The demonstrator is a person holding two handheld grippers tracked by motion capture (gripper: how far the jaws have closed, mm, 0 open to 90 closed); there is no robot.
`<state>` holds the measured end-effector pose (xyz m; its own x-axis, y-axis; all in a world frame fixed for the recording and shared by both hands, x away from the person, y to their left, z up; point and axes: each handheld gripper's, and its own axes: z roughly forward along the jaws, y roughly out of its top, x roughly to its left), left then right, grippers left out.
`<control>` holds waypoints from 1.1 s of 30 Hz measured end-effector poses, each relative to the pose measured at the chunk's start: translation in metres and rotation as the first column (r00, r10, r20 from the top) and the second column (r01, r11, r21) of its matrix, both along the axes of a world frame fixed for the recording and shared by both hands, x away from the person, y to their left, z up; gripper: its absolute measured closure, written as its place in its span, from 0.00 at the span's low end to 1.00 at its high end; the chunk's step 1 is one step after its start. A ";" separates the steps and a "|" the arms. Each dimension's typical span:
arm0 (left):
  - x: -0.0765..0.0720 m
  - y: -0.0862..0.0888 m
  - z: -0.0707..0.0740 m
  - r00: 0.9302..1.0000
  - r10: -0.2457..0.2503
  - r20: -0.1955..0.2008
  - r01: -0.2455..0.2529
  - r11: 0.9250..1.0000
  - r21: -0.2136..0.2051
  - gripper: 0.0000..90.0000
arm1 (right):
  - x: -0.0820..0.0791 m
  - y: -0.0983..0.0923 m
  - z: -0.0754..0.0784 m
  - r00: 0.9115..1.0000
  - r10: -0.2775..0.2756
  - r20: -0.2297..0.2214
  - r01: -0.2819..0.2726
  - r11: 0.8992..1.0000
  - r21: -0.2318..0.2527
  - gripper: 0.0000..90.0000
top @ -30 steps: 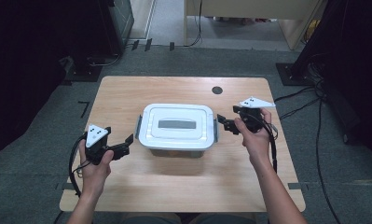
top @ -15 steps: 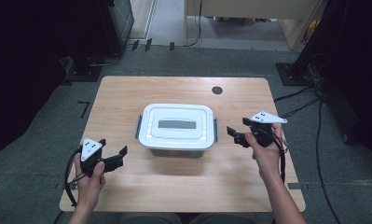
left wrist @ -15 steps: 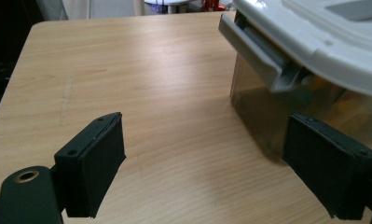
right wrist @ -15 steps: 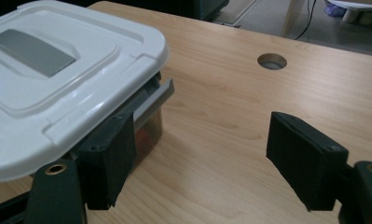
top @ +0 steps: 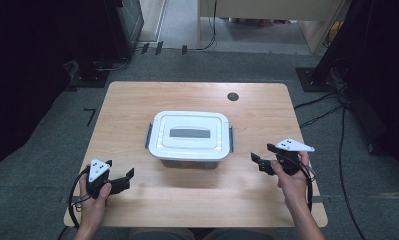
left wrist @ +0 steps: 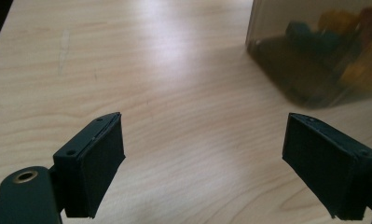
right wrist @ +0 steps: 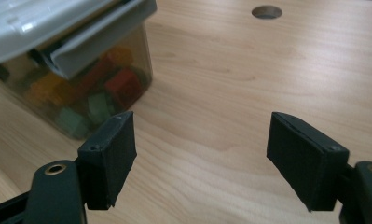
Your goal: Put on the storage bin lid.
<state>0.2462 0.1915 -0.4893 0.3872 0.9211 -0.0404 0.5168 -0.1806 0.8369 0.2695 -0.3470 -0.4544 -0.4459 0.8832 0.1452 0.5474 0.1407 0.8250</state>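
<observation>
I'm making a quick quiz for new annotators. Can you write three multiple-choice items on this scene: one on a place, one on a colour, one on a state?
1. Where does the storage box stand on the table?
A. near the middle
B. at the far left corner
C. hanging over the near edge

2. What colour is the box's lid?
A. red
B. white
C. black

3. How are the jaws of the right gripper?
A. shut on the lid
C. shut on a block
B. open, nothing between them

Answers:
1 A, the high view shows bare wood all round the box.
2 B, the lid is white with a grey panel.
3 B, the right gripper view shows table between the pads.
</observation>
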 end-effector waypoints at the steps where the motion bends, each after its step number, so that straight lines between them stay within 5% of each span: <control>1: -0.001 0.002 -0.004 1.000 -0.003 -0.008 0.003 1.000 0.013 0.14 | -0.002 -0.002 -0.003 1.000 -0.003 -0.004 0.003 1.000 0.001 0.27; 19: -0.013 0.035 -0.025 0.997 0.043 -0.066 -0.036 0.993 0.110 0.12 | -0.042 -0.040 -0.039 0.997 -0.040 -0.061 0.040 0.999 -0.014 0.25; 33: -0.011 0.033 -0.029 0.993 0.031 -0.115 -0.014 0.989 0.148 0.11 | -0.064 -0.051 -0.067 0.990 -0.078 -0.119 0.070 0.995 -0.071 0.25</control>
